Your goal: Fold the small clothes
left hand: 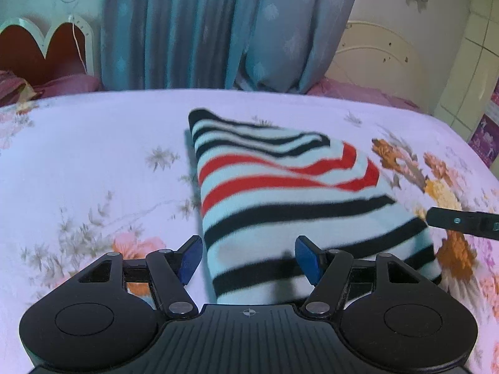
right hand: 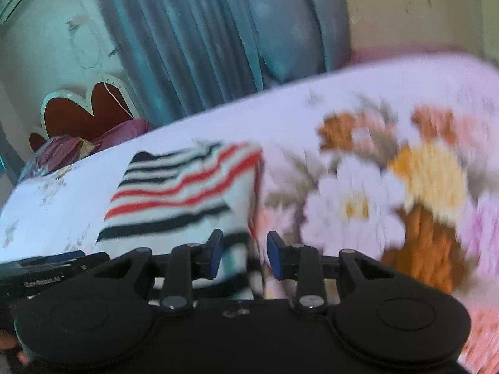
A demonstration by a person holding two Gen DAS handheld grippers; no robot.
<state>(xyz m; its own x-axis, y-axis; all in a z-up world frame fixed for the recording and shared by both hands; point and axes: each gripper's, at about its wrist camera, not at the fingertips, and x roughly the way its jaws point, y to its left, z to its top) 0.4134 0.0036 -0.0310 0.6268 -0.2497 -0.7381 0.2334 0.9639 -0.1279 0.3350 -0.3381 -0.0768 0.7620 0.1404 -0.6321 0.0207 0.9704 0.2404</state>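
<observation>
In the left wrist view, the black two-finger left gripper (left hand: pixel 248 258) with blue pads hangs spread over the near end of the folded knit garment (left hand: pixel 280 205) striped white, black and red, which lies on the pale pink flowered bedsheet (left hand: pixel 93 162); its pads stand clear of the cloth, pinching nothing. At three o'clock a black finger of the other gripper (left hand: pixel 461 222) reaches the garment's right edge. In the right wrist view, blurred, the right gripper (right hand: pixel 244 257) stands partly spread with the garment's right edge between its pads; whether they press it I cannot tell. The garment lies toward ten o'clock. A fold seems just laid; next likely calls for smoothing or another fold.
</observation>
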